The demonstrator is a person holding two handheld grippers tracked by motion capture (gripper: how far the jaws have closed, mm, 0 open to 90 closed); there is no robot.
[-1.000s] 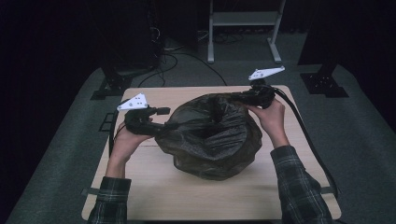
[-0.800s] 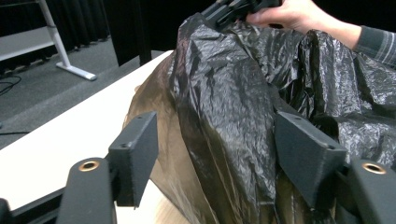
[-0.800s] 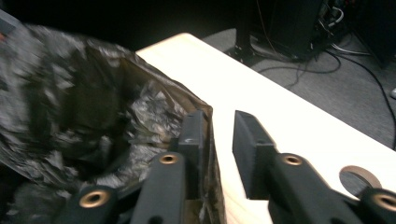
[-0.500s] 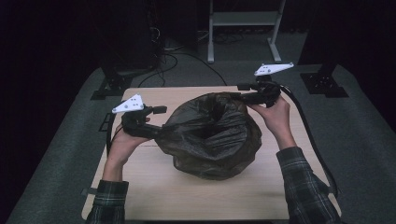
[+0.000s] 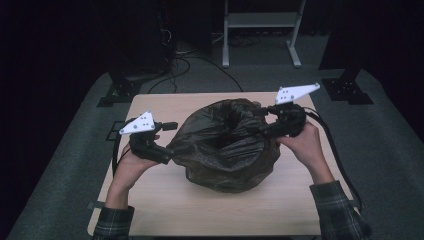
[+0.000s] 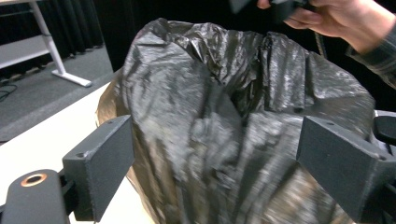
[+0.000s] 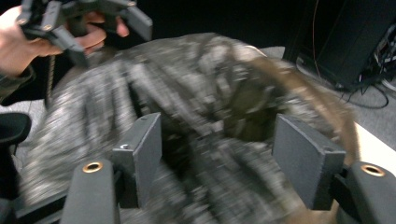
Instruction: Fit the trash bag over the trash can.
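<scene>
**Both grippers let go of the bin bag**

While the black bin bag (image 5: 225,145) sits crumpled in the middle of the wooden counter (image 5: 150,200), its mouth gaping upward, the left gripper (image 5: 167,150) is at its left side and the right gripper (image 5: 260,122) at its far right rim. Both sets of fingers have just been opening and now stand released, wide apart, with bag film between them in the gripper views but not pinched. No brand, label or writing can be read anywhere.
</scene>
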